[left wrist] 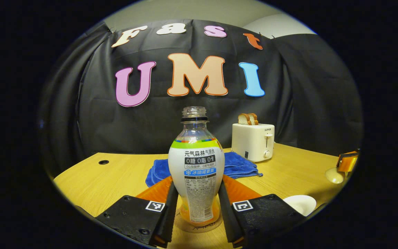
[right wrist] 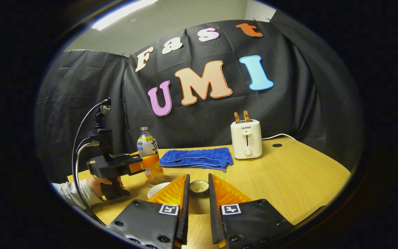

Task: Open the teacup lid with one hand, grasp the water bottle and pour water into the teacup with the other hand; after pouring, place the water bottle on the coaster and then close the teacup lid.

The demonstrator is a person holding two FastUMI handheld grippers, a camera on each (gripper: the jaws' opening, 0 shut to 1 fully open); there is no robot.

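Bottle: water bottle (left wrist: 196,166) upright on coaster (left wrist: 199,226), my left gripper (left wrist: 196,211) clamping it.
Right gripper (right wrist: 198,207): holds lid (right wrist: 199,186), I judge.
Risk: releasing carelessly tips uncapped bottle.

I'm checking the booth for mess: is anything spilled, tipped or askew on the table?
Nothing stands out. The water bottle stands upright, uncapped, on its coaster between the left tongs. The table around it looks dry, and the blue towel and toaster sit tidily behind.
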